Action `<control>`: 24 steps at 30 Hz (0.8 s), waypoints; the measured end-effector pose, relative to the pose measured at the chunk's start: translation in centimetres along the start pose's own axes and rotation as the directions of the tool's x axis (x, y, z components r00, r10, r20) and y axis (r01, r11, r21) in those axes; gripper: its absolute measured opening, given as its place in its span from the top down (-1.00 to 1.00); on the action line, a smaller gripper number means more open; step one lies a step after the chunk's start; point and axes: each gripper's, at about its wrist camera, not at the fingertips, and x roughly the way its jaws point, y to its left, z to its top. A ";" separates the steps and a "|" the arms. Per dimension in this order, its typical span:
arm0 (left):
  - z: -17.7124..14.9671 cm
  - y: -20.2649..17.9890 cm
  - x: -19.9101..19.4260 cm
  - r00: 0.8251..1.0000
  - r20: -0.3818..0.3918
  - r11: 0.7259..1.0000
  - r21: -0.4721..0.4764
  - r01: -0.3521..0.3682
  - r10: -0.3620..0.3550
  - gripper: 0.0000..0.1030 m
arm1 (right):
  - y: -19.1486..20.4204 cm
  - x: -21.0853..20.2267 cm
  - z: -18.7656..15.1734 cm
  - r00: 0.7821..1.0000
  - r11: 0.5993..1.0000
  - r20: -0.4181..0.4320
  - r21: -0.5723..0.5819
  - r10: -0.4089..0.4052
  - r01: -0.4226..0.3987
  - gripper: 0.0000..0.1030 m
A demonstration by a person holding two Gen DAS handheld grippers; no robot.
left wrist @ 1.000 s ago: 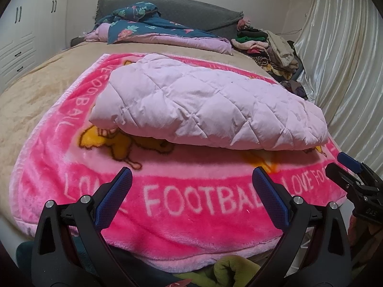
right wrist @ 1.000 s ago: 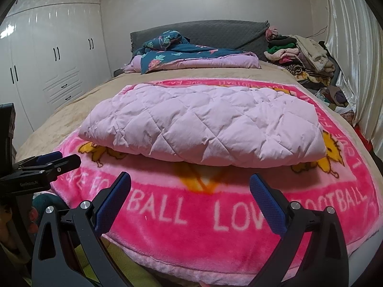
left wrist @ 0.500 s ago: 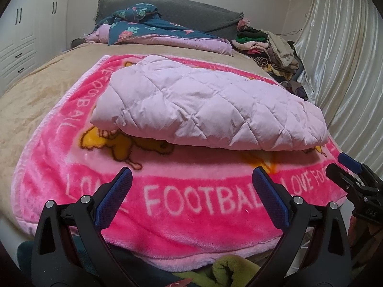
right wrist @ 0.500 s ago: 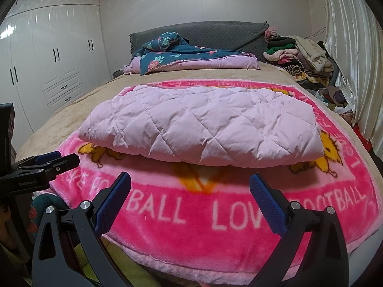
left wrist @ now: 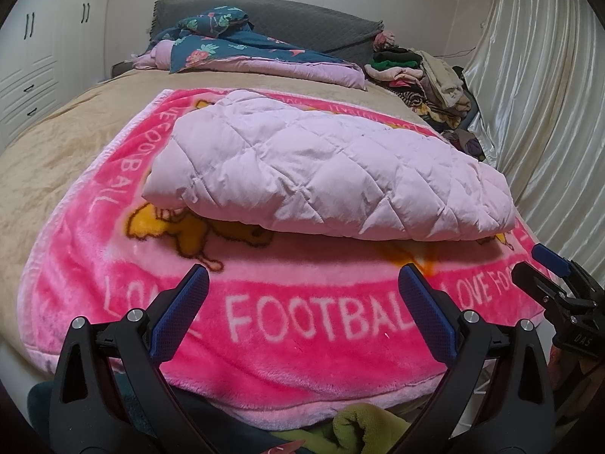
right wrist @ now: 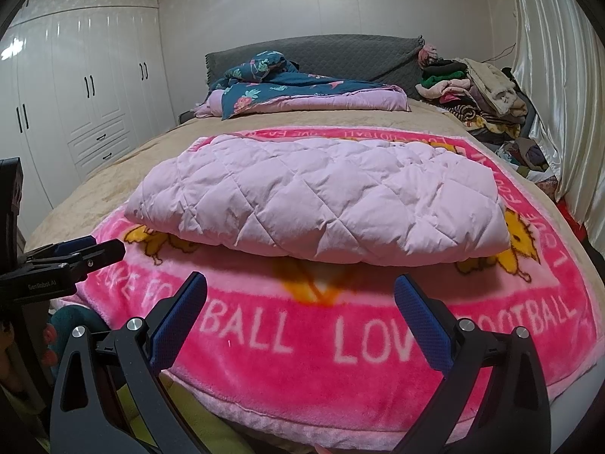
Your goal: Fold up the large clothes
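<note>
A pale pink quilted padded garment [left wrist: 325,170] lies folded into a long bundle across the bed, on a bright pink "LOVE FOOTBALL" blanket [left wrist: 302,317]; it also shows in the right wrist view [right wrist: 321,204]. My left gripper [left wrist: 302,283] is open and empty, held back at the bed's foot, short of the garment. My right gripper [right wrist: 300,291] is open and empty too, beside the left one. Each gripper shows at the other view's edge: the right one [left wrist: 544,268], the left one [right wrist: 87,253].
A folded blue floral and lilac quilt [right wrist: 298,94] lies at the grey headboard. A heap of mixed clothes [right wrist: 476,87] sits at the far right by the curtain. White wardrobes [right wrist: 75,113] line the left wall. Green fabric [left wrist: 363,427] lies below the bed's foot.
Nothing has visibly moved apart from a slight shift of both cameras; both grippers stay open and the garment lies still.
</note>
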 end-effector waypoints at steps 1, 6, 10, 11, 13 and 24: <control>0.0 0.0 0.0 1.000 0.000 1.000 0.001 0.000 0.000 -0.82 | 0.0 0.0 0.0 1.000 1.000 0.000 0.000 0.000 0.000 -0.92; 0.0 0.0 0.0 1.000 0.000 1.000 0.001 0.001 -0.001 -0.82 | 0.0 0.0 0.0 1.000 1.000 -0.001 0.000 0.000 0.000 -0.92; 0.0 -0.1 -0.1 1.000 -0.001 1.000 0.003 -0.005 0.005 -0.82 | 0.1 -0.1 0.0 1.000 1.000 0.000 0.000 0.000 0.000 -0.92; 0.1 0.0 -0.1 1.000 -0.001 1.000 0.002 -0.004 0.004 -0.82 | 0.0 0.0 0.0 1.000 1.000 -0.001 -0.001 0.001 -0.001 -0.92; 0.0 -0.1 -0.1 1.000 -0.001 1.000 0.003 -0.004 0.004 -0.82 | 0.1 -0.1 0.1 1.000 1.000 0.000 -0.002 0.000 0.000 -0.92; 0.1 -0.1 -0.1 1.000 0.000 1.000 0.004 -0.003 0.003 -0.82 | 0.1 -0.1 0.0 1.000 1.000 0.000 -0.001 0.002 -0.002 -0.92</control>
